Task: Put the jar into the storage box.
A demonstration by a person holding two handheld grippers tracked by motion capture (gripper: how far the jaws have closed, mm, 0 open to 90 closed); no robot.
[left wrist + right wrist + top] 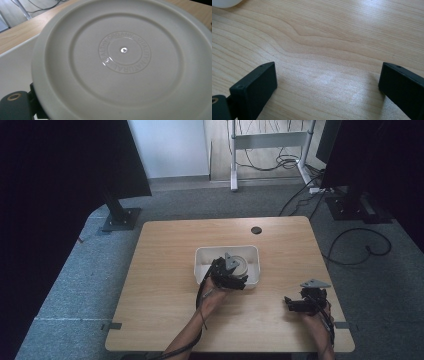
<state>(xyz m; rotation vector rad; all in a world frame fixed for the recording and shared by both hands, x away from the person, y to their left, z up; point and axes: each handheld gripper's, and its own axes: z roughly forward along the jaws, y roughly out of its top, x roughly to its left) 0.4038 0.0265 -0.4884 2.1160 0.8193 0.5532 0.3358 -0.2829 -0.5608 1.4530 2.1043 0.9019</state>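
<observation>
At centre frame in the high view, the left tongs (231, 276) reach into a white tray (202, 257) on the wooden table (160, 270), close against a round grey-white lid (120, 60); whether they grip it cannot be told. At lower right, the right tongs (327, 82) hover over bare wood, jaws spread wide.

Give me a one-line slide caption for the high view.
Over a wooden table, the left gripper reaches into a white bin at a round lid; the right gripper waits aside.
</observation>
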